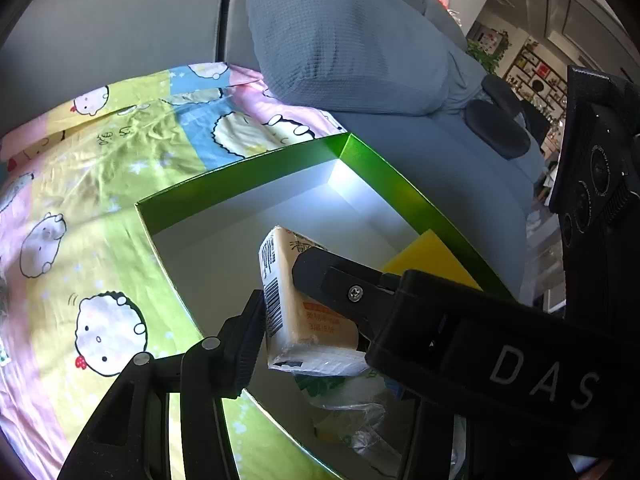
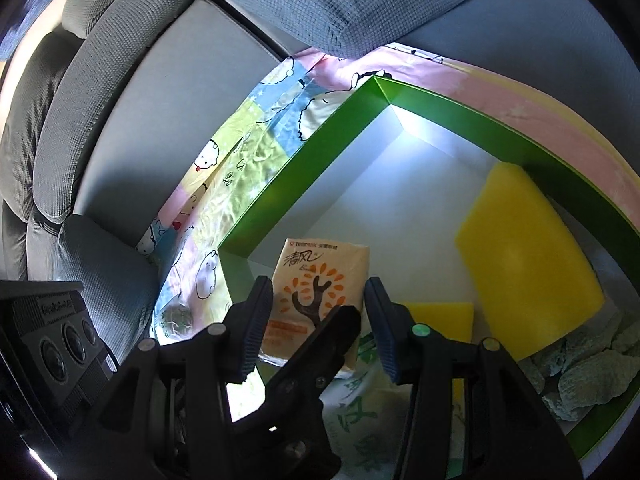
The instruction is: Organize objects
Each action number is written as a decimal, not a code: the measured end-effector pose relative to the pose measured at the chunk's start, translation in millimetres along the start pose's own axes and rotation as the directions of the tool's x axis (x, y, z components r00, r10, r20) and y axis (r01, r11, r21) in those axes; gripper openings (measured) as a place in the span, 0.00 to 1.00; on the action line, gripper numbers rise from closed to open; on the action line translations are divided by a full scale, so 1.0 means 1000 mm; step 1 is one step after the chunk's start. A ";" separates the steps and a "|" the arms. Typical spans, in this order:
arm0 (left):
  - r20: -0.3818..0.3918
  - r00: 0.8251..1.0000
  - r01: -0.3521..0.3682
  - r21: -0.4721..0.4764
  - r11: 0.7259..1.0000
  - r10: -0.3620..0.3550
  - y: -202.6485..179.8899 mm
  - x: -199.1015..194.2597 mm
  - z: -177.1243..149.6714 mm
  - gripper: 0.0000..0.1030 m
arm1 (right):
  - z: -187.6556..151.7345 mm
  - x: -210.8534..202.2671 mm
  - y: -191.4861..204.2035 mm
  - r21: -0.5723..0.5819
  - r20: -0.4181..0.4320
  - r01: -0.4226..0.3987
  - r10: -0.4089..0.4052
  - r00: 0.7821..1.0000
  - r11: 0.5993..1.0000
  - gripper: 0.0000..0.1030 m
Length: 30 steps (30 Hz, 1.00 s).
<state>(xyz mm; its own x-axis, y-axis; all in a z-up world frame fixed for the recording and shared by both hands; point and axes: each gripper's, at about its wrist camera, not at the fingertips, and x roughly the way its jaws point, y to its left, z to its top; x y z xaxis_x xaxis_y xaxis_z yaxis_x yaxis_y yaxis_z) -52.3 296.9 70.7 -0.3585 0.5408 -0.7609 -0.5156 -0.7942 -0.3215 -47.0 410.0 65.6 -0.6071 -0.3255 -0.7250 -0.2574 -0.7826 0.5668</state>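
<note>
**Together on one tissue pack**

Narrowly set, left tool [image 1: 308, 320] and right tool [image 2: 319, 304] both clamped on the tissue pack [image 2: 320, 272], pads pressing its sides, one finger of the left tool crossing its printed face. Held upright over the near corner of the green box [image 2: 280, 184]. Deeper inside, a yellow sponge [image 2: 528, 260] and a printed plastic bag [image 2: 352, 412]. Underneath, a cartoon bedsheet [image 1: 100, 200].
</note>
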 end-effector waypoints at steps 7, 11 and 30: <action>-0.005 1.000 -0.006 0.002 1.000 0.006 0.000 0.001 0.000 0.50 | 0.000 0.000 -0.001 0.013 -0.001 -0.002 0.002 1.000 1.000 0.47; -0.004 1.000 0.009 -0.004 1.000 -0.009 0.000 -0.001 0.000 0.50 | -0.001 -0.001 -0.001 0.009 0.002 0.001 -0.001 1.000 1.000 0.47; 0.091 0.995 0.046 -0.071 0.996 -0.039 0.033 -0.074 -0.010 0.61 | -0.005 -0.039 0.028 -0.065 0.139 0.030 -0.020 0.990 0.997 0.66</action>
<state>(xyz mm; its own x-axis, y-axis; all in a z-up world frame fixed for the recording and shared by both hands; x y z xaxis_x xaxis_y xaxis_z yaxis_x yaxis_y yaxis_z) -35.0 227.6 110.9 -0.4070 0.5946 -0.6934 -0.4750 -0.7862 -0.3954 -26.7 398.2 108.2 -0.7004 -0.2326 -0.6749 -0.2258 -0.8247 0.5185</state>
